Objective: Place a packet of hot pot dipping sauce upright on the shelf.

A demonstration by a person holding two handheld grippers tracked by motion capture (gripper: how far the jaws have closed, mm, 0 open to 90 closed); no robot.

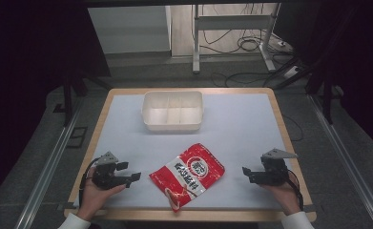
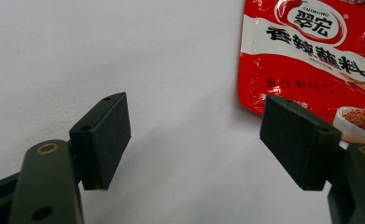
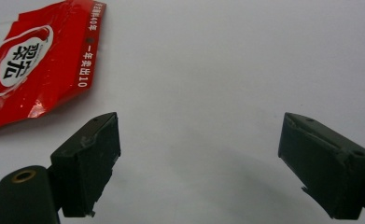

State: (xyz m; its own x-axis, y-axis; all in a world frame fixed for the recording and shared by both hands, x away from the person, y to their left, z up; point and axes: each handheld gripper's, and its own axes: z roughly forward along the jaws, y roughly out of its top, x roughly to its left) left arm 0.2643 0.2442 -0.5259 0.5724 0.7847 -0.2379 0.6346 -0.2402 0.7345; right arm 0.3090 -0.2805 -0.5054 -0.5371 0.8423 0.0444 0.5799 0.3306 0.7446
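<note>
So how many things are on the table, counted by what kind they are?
Red packets: 1
White trays: 1
Grippers: 2, the left gripper and the right gripper, both open with nothing in them
Total: 4

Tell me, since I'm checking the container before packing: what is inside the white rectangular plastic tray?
The white rectangular plastic tray shows three bare compartments split by low dividers, with nothing in them. Its near wall hides a strip of the floor just behind it.

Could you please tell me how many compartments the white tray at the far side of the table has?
3: in the white tray, one long compartment along the far side, two smaller ones side by side nearer the person.
</note>
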